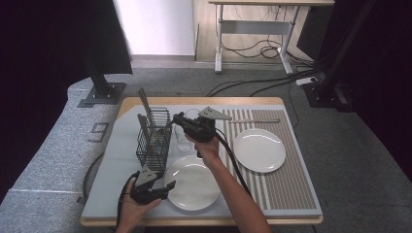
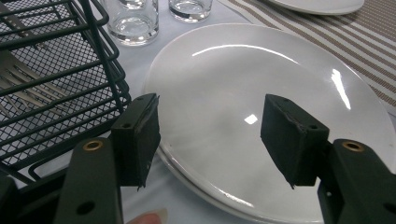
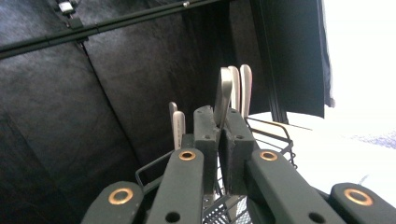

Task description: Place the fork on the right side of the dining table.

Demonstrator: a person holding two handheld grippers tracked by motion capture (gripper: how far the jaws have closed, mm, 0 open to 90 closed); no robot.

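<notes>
While a piece of cutlery [image 3: 223,95] is sitting pinched by its handle between the pads of the right gripper [image 3: 219,122], the step in hand looks like drawing it out of the wire basket [image 1: 154,141]. The handle is standing up out of the closed jaws, with two more handles [image 3: 239,88] just behind it and others [image 3: 176,122] off to one side, all in that basket. The next move is probably calling for a straight lift clear of the rim, then a carry toward a plate [image 1: 193,182]. The left gripper [image 2: 210,135] is hovering over that plate's near edge with its jaws apart and holding nothing, just beside the basket. Two glasses [image 2: 133,21] are standing beyond the plate.
</notes>
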